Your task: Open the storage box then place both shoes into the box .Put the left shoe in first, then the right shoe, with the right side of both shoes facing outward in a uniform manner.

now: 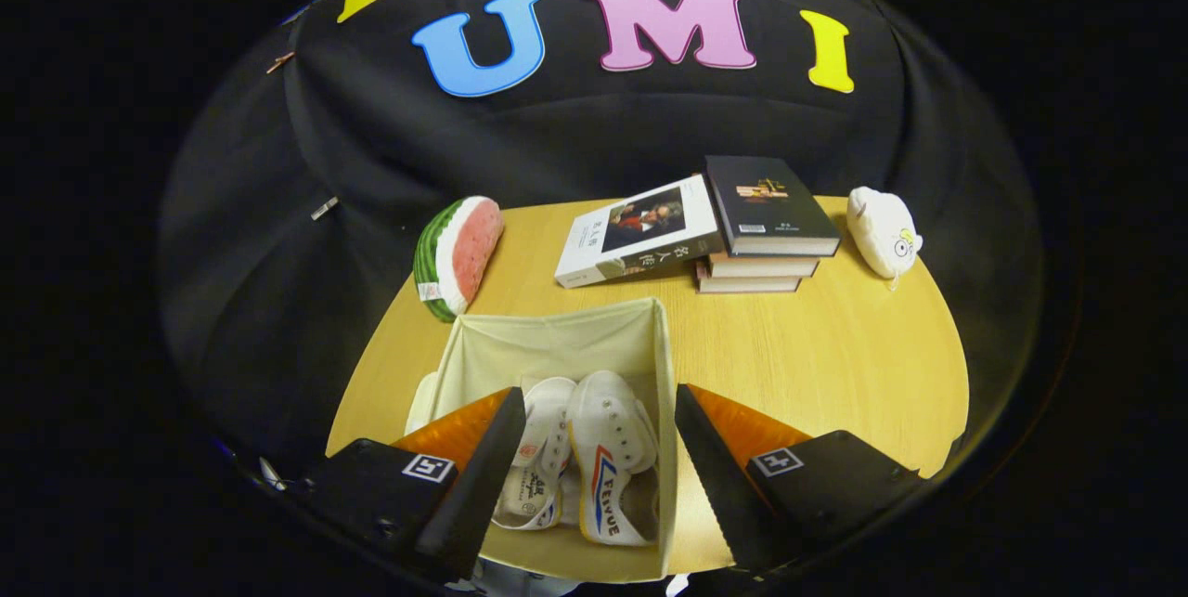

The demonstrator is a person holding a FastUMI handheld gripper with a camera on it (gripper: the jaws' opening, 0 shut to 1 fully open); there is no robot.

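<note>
A cream fabric storage box (557, 342) stands open on the wooden table, right below my fingers. Two white canvas shoes lie side by side inside it, toes pointing away from me. The left one (536, 462) is partly hidden behind my left finger. The right one (608, 458) shows a red and blue stripe on its side. My gripper (594, 476) hovers above the box, open wide, with both shoes showing in the gap between the fingers. Neither finger touches a shoe.
Beyond the box a watermelon-slice plush (459, 253) stands at the table's back left. A white book (639, 233) leans on a stack of books (766, 230) at the back. A white plush toy (884, 230) lies to their right. Bare tabletop (817, 365) spreads right of the box.
</note>
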